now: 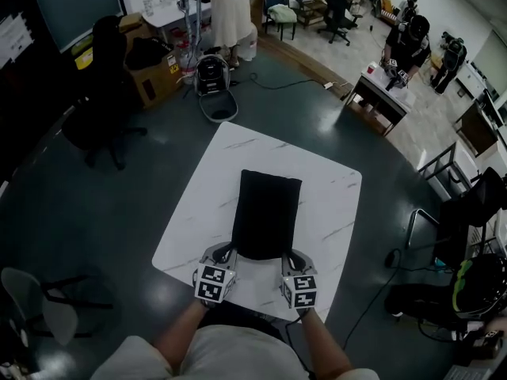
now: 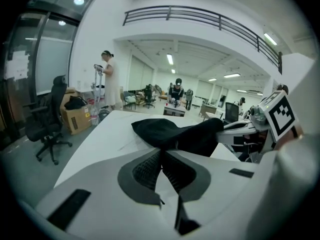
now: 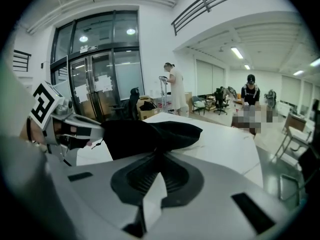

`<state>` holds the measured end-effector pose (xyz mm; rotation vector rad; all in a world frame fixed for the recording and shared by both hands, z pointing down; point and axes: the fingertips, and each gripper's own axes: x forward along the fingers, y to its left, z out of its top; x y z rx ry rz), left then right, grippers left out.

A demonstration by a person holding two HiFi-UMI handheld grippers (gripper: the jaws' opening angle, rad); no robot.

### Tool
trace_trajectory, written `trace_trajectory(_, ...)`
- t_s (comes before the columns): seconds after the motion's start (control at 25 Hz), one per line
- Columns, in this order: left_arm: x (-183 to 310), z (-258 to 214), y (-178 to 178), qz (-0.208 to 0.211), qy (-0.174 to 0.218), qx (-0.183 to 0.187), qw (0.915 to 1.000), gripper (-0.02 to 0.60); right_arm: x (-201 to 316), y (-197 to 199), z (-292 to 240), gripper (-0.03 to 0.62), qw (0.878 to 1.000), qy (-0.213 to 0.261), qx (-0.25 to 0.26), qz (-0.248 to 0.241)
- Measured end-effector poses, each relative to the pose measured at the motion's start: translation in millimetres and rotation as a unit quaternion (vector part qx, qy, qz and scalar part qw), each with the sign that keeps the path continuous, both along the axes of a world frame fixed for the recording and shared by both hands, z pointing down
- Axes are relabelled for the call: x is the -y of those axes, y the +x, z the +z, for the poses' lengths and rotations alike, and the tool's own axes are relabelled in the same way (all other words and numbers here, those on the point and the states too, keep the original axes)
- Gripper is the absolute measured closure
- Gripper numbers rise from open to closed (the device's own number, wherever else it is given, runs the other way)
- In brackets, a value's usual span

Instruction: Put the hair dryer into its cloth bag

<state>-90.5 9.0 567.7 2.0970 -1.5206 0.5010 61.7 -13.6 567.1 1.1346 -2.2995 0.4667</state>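
Observation:
A black cloth bag (image 1: 265,212) lies lengthwise on the white marble table (image 1: 210,184), its near end towards me. My left gripper (image 1: 229,251) is shut on the bag's near left corner and my right gripper (image 1: 290,256) is shut on its near right corner. In the left gripper view the bag (image 2: 175,131) starts at the closed tips (image 2: 161,152) and stretches across to the right gripper (image 2: 250,129). In the right gripper view the fabric (image 3: 145,134) meets the closed tips (image 3: 157,151), with the left gripper (image 3: 70,129) beyond. No hair dryer is in sight.
A black office chair (image 1: 103,93) and a cardboard box (image 1: 154,81) stand off the table's far left. A person in white (image 1: 230,6) stands by a wheeled machine (image 1: 212,77). Another small table (image 1: 380,93) is far right, with dark chairs (image 1: 467,212) at the right.

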Motion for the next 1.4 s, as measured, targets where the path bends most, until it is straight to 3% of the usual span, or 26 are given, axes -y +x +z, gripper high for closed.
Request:
trace_trajectory(0.2, -23.8, 6.8, 3.6, -0.027, -0.013, 0.011, 0.9995, 0.565, -22.1, 7.4, 5.1, 0.571, 1.000, -0.002, 0.001, -0.006)
trace_trajectory(0.48, -56.5, -0.5, 4.7, -0.068, 0.006, 0.054, 0.9962, 0.565, -53.7, 27.3, -1.6, 0.548, 1.000, 0.013, 0.006, -0.013)
trace_trajectory(0.72, -88.0, -19.0, 11.7, -0.101, 0.025, 0.037, 0.9939, 0.565, -73.7, 33.8, -24.6, 0.546, 0.999, 0.046, 0.022, -0.008)
trace_trajectory(0.92, -108.0, -53.6, 27.1, -0.139, 0.077, 0.004, 0.9873, 0.572, -89.3, 26.5, -63.6, 0.570, 0.993, 0.099, 0.057, -0.007)
trace_trajectory(1.08, -120.3, -78.6, 51.8, -0.127, 0.115, 0.002, 0.9852, 0.574, -105.6, 19.7, -88.8, 0.579, 0.988, 0.126, 0.089, -0.007)
trace_trajectory(1.4, -133.6, -112.9, 81.6, -0.093, 0.152, 0.003, 0.9840, 0.574, -131.8, 30.4, -133.7, 0.579, 0.978, 0.158, 0.133, 0.001)
